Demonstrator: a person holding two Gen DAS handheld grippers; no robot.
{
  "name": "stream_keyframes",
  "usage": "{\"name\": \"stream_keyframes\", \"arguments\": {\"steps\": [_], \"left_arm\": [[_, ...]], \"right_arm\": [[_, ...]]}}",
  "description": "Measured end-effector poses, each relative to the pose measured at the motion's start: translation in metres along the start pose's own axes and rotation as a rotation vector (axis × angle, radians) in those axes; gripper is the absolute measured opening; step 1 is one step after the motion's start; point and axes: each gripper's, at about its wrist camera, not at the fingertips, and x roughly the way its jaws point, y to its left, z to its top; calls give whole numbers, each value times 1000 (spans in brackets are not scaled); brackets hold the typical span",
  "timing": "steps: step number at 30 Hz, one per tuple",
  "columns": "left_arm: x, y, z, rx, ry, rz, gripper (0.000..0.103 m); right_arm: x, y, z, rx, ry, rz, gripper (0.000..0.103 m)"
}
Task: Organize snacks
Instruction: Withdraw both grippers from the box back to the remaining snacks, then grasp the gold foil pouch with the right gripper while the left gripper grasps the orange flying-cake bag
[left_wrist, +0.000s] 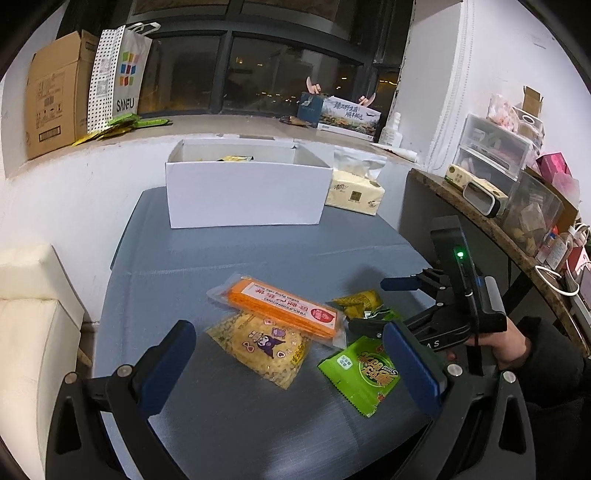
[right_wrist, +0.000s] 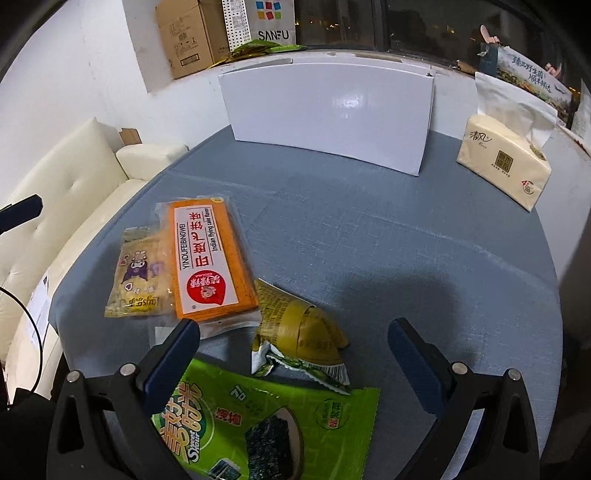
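Note:
Several snack packs lie on the blue-grey table (left_wrist: 229, 266). An orange cake pack (left_wrist: 284, 307) (right_wrist: 208, 258) rests partly on a yellow cartoon pack (left_wrist: 264, 349) (right_wrist: 138, 278). A crumpled olive-yellow pack (left_wrist: 362, 303) (right_wrist: 301, 326) and a green seaweed pack (left_wrist: 364, 371) (right_wrist: 266, 430) lie to their right. A white open box (left_wrist: 245, 188) (right_wrist: 328, 110) stands at the back with a yellow pack inside. My left gripper (left_wrist: 291, 356) is open above the yellow pack. My right gripper (right_wrist: 295, 349) (left_wrist: 373, 304) is open over the olive pack.
A tissue pack (left_wrist: 356, 188) (right_wrist: 504, 162) sits right of the box. A cream sofa (right_wrist: 74, 192) is on the left. A side shelf (left_wrist: 517, 206) with clutter stands at right. A cardboard box (left_wrist: 55, 96) and bag are on the window sill.

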Motion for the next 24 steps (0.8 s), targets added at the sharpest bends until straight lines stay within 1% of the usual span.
{"name": "stream_keyframes", "arguments": {"steps": [2, 3, 4, 8, 9, 12, 17, 20, 22, 23, 24], "left_arm": [[2, 0, -1, -2, 5, -2, 103], [3, 0, -1, -1, 10, -2, 103], [4, -1, -2, -1, 14, 0, 103], [9, -3, -4, 12, 34, -5, 103], [11, -3, -4, 16, 37, -6, 103], [18, -7, -3, 17, 58, -28, 103], [45, -22, 5, -5, 118, -30, 103], [69, -25, 11, -61, 178, -8, 103], [91, -23, 15, -128, 239, 3, 103], [101, -23, 16, -142, 263, 2, 103], [112, -23, 18, -151, 293, 20, 103]], "right_arm": [[-1, 2, -1, -10, -10, -5, 102], [-1, 2, -1, -9, -9, -1, 88], [1, 1, -1, 2, 1, 6, 46], [1, -5, -1, 27, 12, 9, 44], [-1, -5, -2, 25, 8, -2, 44], [-9, -9, -4, 42, -18, 0, 43], [-36, -21, -8, 89, -81, -15, 43], [-50, -26, -11, 93, -109, -40, 44], [-63, -28, -16, 102, -129, -45, 44], [-70, -29, -19, 103, -141, -51, 44], [-74, -28, -19, 103, -147, -54, 44]]}}
